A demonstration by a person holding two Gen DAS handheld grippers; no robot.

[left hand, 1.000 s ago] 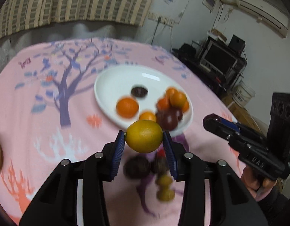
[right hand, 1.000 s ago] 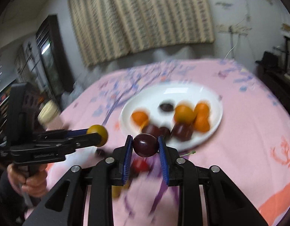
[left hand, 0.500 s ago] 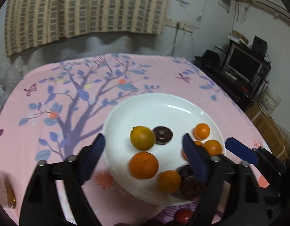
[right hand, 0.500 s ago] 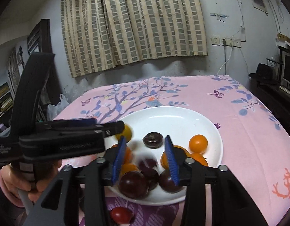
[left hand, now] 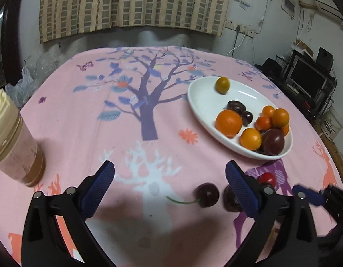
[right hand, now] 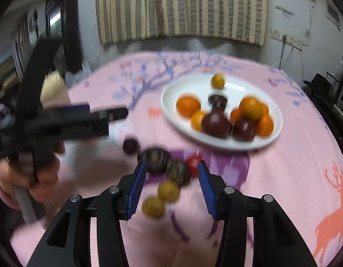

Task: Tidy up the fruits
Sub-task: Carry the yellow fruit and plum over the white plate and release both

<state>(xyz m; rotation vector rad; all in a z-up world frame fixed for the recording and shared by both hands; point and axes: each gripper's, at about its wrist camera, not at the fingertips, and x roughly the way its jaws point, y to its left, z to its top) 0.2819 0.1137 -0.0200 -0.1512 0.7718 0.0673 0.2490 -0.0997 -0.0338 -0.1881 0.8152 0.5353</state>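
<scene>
A white plate point(left hand: 198, 102) holds oranges, dark plums and a yellow-green fruit point(left hand: 222, 85) at its far rim; it shows in the right wrist view too point(right hand: 276, 131). My left gripper point(left hand: 169, 187) is open and empty above the pink cloth. A dark cherry point(left hand: 207, 195), a dark fruit point(left hand: 231, 200) and a red fruit point(left hand: 267, 178) lie loose near its right finger. My right gripper point(right hand: 172, 189) is open and empty, low over loose fruit: two yellow-green ones point(right hand: 168, 191), dark ones point(right hand: 156, 159) and a red one point(right hand: 193, 163).
A jar with a cream lid point(left hand: 13, 142) stands at the table's left edge. The pink tablecloth point(left hand: 127, 115) has a tree print. A monitor and boxes point(left hand: 309, 82) stand beyond the table on the right. The left gripper point(right hand: 60, 124) crosses the right wrist view at left.
Both grippers let their fruit go onto the plate and opened. Both have since pulled back from the plate to the loose fruit at the near side of the table.
</scene>
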